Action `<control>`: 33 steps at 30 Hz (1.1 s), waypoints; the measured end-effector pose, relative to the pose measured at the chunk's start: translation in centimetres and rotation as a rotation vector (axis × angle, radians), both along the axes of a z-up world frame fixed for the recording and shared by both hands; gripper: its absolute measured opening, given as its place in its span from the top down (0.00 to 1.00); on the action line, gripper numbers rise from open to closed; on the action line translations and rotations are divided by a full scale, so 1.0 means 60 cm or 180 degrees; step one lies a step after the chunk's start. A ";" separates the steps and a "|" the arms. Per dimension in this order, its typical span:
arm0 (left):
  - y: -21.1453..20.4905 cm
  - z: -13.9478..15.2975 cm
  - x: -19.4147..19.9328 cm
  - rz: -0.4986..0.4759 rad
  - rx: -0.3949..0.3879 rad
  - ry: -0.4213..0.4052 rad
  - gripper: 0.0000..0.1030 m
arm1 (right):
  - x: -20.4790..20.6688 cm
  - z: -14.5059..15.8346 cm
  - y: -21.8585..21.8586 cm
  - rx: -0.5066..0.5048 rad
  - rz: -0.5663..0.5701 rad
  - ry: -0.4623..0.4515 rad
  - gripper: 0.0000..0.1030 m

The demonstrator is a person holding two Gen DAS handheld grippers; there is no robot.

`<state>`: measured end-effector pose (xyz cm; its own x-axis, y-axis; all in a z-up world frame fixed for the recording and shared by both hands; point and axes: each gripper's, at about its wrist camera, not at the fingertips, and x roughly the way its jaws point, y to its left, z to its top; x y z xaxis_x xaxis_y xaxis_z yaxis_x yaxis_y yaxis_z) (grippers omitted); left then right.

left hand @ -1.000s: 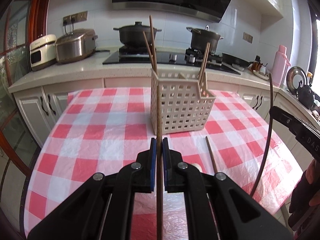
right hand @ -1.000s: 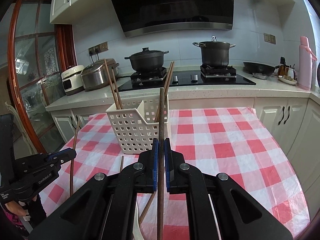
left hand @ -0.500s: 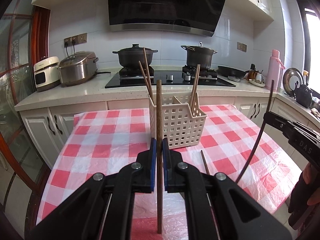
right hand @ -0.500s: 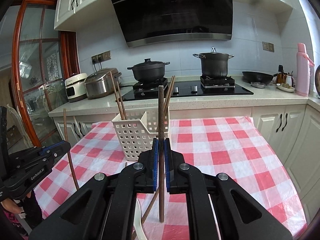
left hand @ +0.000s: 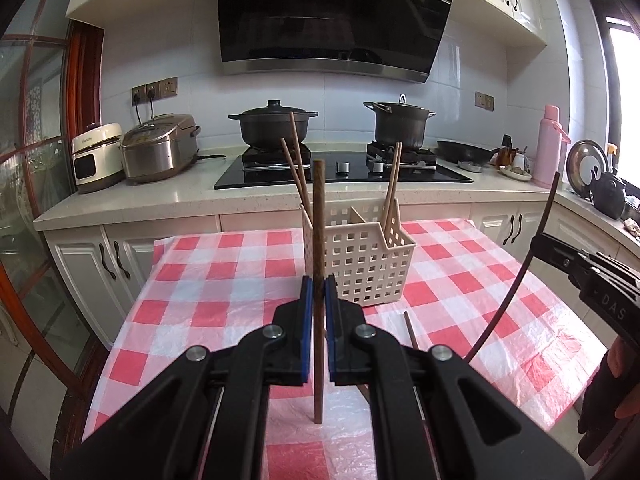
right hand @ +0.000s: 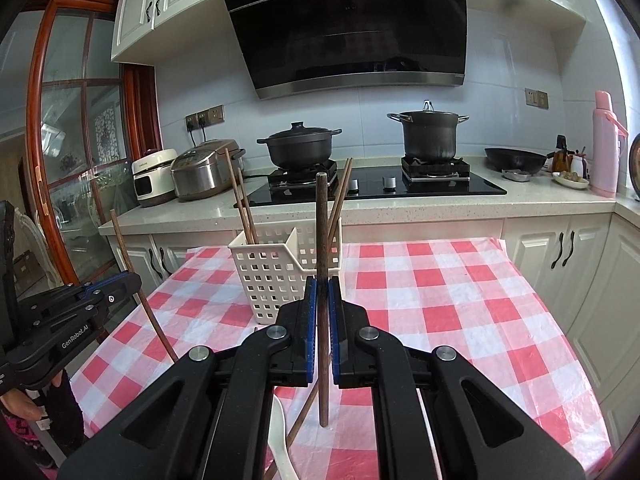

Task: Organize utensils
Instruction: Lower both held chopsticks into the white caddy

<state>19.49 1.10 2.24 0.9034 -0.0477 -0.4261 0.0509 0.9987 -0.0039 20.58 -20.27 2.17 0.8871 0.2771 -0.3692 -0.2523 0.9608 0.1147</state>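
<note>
Left wrist – basket (left hand: 370,268) behind chopstick (left hand: 318,240)

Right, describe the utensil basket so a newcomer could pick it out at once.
Start at the table with the red and white checked cloth in front of the stove counter. Toward its far end stands the cream plastic basket, its walls pierced with square holes and a divider splitting it into compartments. It is the only container on the cloth, and light wooden chopsticks stick up out of it.
</note>
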 end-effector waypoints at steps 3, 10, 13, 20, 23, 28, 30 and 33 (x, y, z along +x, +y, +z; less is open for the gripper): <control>0.001 0.003 0.001 -0.0010 0.0002 -0.0018 0.94 | -0.001 0.001 0.001 0.0001 0.0002 -0.0015 0.94; -0.003 0.016 0.016 -0.0053 0.0046 -0.0027 0.94 | 0.010 0.004 0.007 -0.0018 0.0026 -0.0017 0.94; -0.004 0.019 0.022 -0.0054 0.0033 -0.0021 0.94 | 0.015 0.008 0.010 -0.0046 0.0040 -0.0034 0.94; -0.005 0.033 0.033 -0.0043 0.0042 -0.0054 0.94 | 0.031 0.022 0.017 -0.0096 0.0062 -0.0105 0.94; -0.008 0.045 0.042 -0.0043 0.0056 -0.0095 0.94 | 0.042 0.028 0.021 -0.0111 0.0085 -0.0121 0.94; -0.013 0.072 0.056 -0.0027 0.0036 -0.0211 0.94 | 0.060 0.050 0.028 -0.0120 0.0097 -0.0220 0.94; -0.016 0.087 0.061 -0.0030 0.0025 -0.0277 0.94 | 0.066 0.061 0.029 -0.0105 0.0110 -0.0270 0.94; -0.022 0.113 0.067 -0.0074 -0.0012 -0.0349 0.94 | 0.077 0.083 0.030 -0.0092 0.0138 -0.0364 0.94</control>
